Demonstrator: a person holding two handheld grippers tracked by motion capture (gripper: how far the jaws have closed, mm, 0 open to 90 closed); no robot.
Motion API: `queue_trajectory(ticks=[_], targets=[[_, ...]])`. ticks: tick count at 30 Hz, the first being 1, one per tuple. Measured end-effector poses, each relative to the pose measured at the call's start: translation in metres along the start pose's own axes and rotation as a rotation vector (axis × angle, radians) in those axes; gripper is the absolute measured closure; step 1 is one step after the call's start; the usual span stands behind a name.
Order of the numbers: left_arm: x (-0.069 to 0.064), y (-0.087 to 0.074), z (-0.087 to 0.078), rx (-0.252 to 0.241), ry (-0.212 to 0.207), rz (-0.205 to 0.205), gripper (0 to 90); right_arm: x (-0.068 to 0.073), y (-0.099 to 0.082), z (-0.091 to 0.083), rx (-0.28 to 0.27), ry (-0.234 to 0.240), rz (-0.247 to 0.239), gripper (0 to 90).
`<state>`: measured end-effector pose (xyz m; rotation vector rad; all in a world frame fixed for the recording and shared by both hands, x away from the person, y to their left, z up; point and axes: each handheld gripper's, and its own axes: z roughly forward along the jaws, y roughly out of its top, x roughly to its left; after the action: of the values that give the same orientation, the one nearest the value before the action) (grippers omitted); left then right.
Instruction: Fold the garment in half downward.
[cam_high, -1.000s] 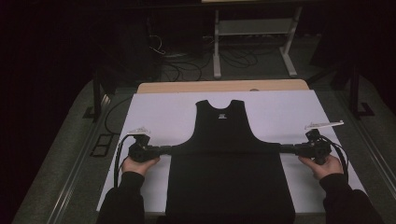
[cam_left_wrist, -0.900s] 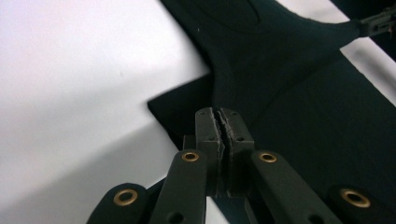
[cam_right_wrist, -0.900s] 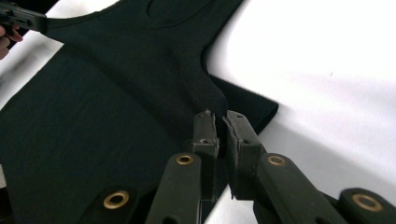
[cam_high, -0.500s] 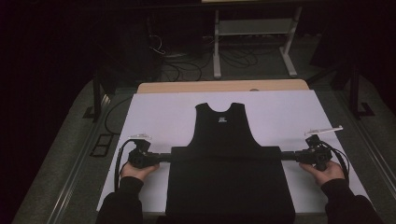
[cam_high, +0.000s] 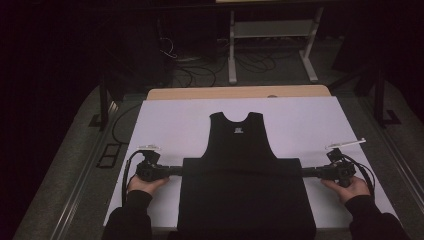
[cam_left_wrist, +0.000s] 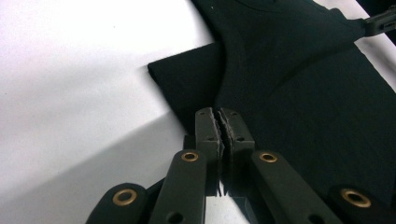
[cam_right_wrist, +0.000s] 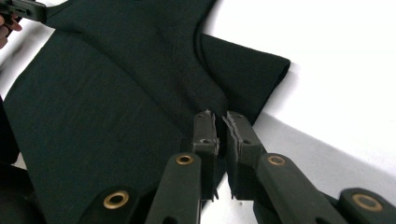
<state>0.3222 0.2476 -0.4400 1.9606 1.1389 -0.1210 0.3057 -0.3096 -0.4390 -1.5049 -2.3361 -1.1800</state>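
A person sits at a table covered by a white sheet (cam_high: 165, 125), holding a two-jaw gripper in each hand.

On the person's left side, the left hand (cam_high: 144, 184) holds the left gripper (cam_high: 176, 171) level, with its jaws pointing inward toward the middle of the table. A black cable loops out behind it. In the left gripper view, the left gripper (cam_left_wrist: 220, 126) has its jaws clenched on the edge of a black garment (cam_left_wrist: 299, 107); the fabric is pinched between the two pads, and a sleeve-like flap of cloth lies flat on the white sheet (cam_left_wrist: 79, 79) just ahead of the jaws.

Between the two grippers lies the black garment (cam_high: 242, 165), a sleeveless top. Its neck end lies flat beyond the grippers, farther from the person, with a small pale label just under the neckline. Its lower part is folded over, forming a wide dark rectangle that runs from the line between the grippers back to the table's near edge.

On the right, the right hand (cam_high: 350, 187) holds the right gripper (cam_high: 306, 172), which mirrors the left and points inward. In the right gripper view, the right gripper (cam_right_wrist: 219, 126) is likewise clenched on the edge of the garment (cam_right_wrist: 107, 107), beside a seam, with white sheet (cam_right_wrist: 336, 70) to one side.
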Motion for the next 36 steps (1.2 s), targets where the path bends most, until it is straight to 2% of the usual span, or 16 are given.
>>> queue_trajectory(ticks=[15, 28, 31, 36], targets=[[-0.0014, -0.0027, -0.0012, 0.014, -0.001, 0.002, 85.5, 0.0013, -0.0052, -0.0004, 0.037, 0.018, 0.021, 81.9], [-0.0042, -0.006, 0.0001, 0.03, -0.005, 0.006, 85.0, 0.0041, -0.0074, -0.0006, 0.046, 0.006, 0.022, 81.6], [-0.0055, -0.0058, 0.0, 0.023, 0.008, 0.016, 83.9, 0.0046, -0.0076, -0.0005, 0.047, 0.01, 0.018, 79.3], [-0.0062, -0.0069, 0.0009, 0.028, 0.015, 0.019, 76.3, 0.0067, -0.0083, -0.0037, 0.026, -0.028, 0.01, 70.3]])
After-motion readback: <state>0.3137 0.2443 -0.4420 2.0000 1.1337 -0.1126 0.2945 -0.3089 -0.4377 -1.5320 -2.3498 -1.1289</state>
